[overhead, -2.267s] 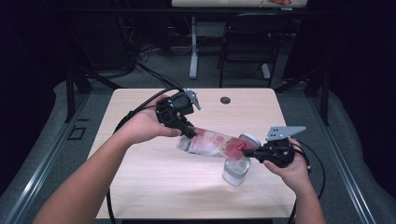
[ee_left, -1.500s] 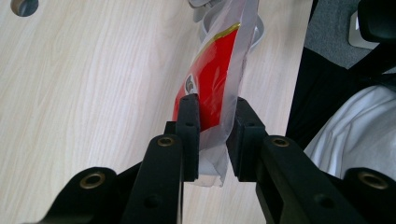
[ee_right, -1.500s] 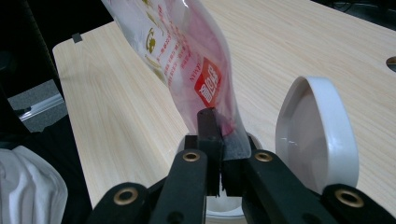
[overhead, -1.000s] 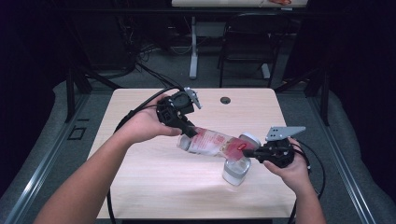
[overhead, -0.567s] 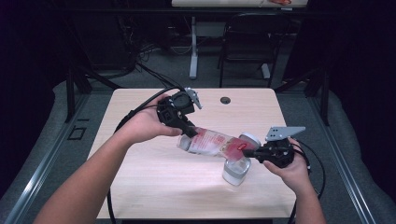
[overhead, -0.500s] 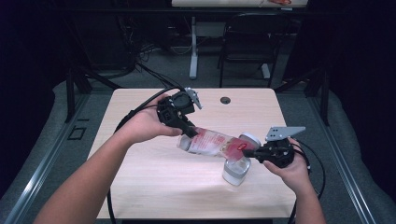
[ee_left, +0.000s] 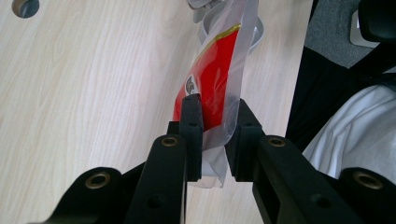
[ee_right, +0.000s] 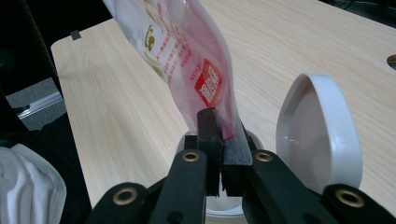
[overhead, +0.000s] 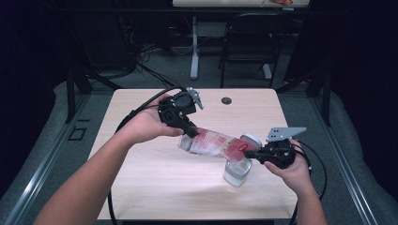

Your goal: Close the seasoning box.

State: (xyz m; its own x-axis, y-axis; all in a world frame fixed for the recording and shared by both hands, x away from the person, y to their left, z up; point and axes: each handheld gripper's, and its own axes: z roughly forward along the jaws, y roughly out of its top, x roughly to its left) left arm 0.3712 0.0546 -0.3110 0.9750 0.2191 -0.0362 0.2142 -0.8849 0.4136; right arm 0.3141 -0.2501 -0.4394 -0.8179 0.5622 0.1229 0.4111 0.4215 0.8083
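In the high view, the left gripper (overhead: 191, 131) holds the upper end of a red and clear bag (overhead: 213, 143) near the middle of the table (overhead: 141, 183). The right gripper (overhead: 249, 153) holds the lower end, at about 4 o'clock from the left one. This end sits over the mouth of a white jar (overhead: 236, 171) with a hinged lid (overhead: 251, 139) standing open. Compared with the pictures of the last seconds, neither the hands nor the bag have changed place.

In the left gripper view, the jaws have just been closing a little, with the bag's (ee_left: 212, 79) sealed edge between them. One jaw presses the film; at the other a thin gap may remain, so the hold looks narrow and tightening. The jar's rim (ee_left: 257, 35) lies at 12 o'clock.

In the right gripper view, the jaws are pinched tight on the bag's (ee_right: 187, 56) corner, just above the jar's opening (ee_right: 219, 212). The lid (ee_right: 317, 135) stands at 3 o'clock.

I judge that the firmer left hold prepares for tipping the contents down into the jar.
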